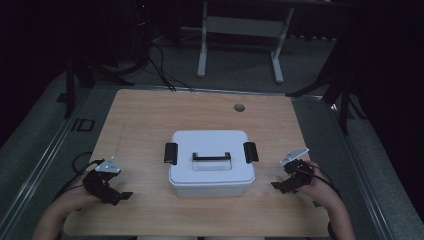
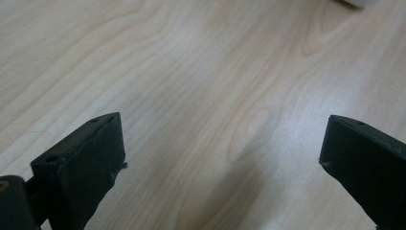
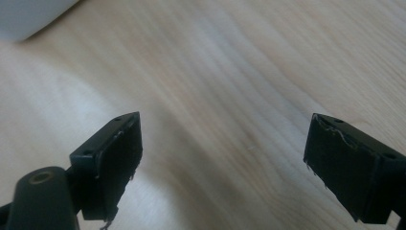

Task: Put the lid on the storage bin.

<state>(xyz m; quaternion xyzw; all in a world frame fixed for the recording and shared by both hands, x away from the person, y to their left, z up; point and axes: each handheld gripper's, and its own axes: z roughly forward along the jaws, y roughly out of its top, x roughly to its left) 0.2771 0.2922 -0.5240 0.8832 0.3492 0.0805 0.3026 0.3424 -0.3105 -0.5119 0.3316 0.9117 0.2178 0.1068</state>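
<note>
The white storage box (image 1: 212,162) sits near the middle of the wooden worktop (image 1: 140,115), a little toward the person's side, with its lid on and a black latch (image 1: 171,153) folded down at the left end and another black latch (image 1: 250,152) at the right. A black carry handle (image 1: 211,156) lies flat in a recess on the lid. That square, centred placement puts one latch within reach of each hand, which is probably why the two tools flank it.

The left hand-held gripper (image 1: 125,195) rests low over the worktop to the left of the box, well apart from it, its jaws spread wide with bare wood between them. The right hand-held gripper (image 1: 276,186) sits near the box's right front corner, also spread apart and holding nothing. Both point inward toward the box, so the work in hand looks like an approach to the latches or the lid, not yet begun.

Room for moving is generous: open wood lies on both sides of the box and behind it, as far as the small round cable hole (image 1: 239,107) near the far edge. The tightest margin is in front, where the box stands near the worktop's near edge, so any pull toward the person has little surface to spare.
</note>
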